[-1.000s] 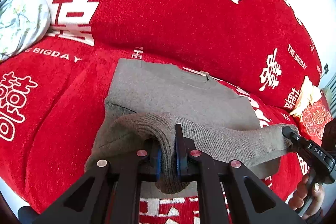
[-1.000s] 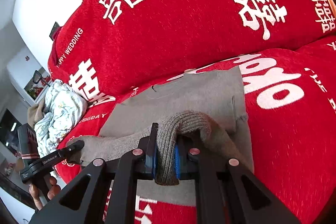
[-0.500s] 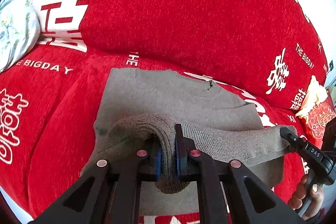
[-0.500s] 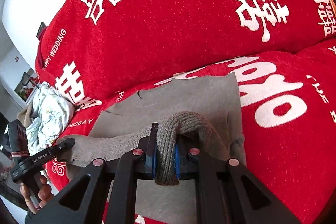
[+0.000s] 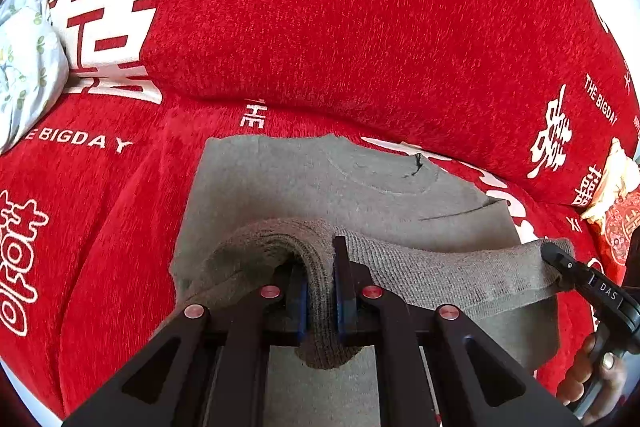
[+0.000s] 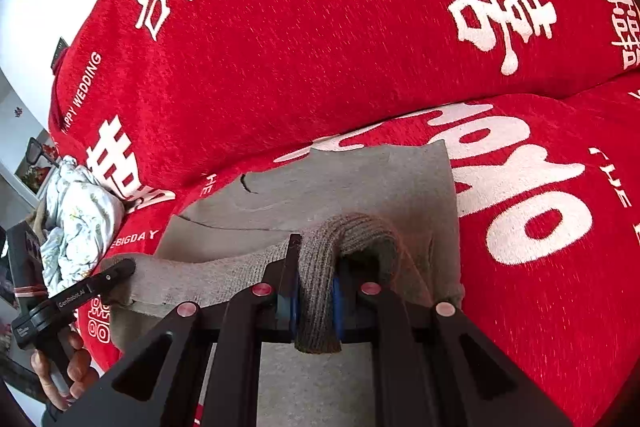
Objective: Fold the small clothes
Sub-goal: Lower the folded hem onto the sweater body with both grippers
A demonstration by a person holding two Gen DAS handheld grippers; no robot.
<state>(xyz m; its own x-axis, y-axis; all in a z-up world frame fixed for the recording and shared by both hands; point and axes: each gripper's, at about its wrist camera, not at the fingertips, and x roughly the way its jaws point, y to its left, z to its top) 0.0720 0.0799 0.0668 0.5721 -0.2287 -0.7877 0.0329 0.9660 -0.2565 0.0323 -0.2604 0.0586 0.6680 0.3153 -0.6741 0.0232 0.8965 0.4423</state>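
Note:
A grey knit sweater (image 5: 320,179) lies flat on a red sofa seat, neckline toward the backrest; it also shows in the right wrist view (image 6: 360,195). My left gripper (image 5: 320,291) is shut on the left end of its ribbed hem (image 5: 420,275), lifted above the body. My right gripper (image 6: 316,295) is shut on the right end of the same hem (image 6: 224,271). The hem stretches taut between the two grippers over the lower part of the sweater. The right gripper shows in the left wrist view (image 5: 560,259), the left gripper in the right wrist view (image 6: 116,271).
The red sofa cover (image 5: 360,27) with white characters forms seat and backrest. A crumpled pale floral cloth (image 5: 24,59) lies at the left end, also in the right wrist view (image 6: 76,211). A red and gold cushion (image 5: 616,223) sits at the right end.
Both grippers have carried the lifted hem forward over the sweater toward the neckline and backrest. Less of the flat body shows beyond the hem. Both grips are unchanged.

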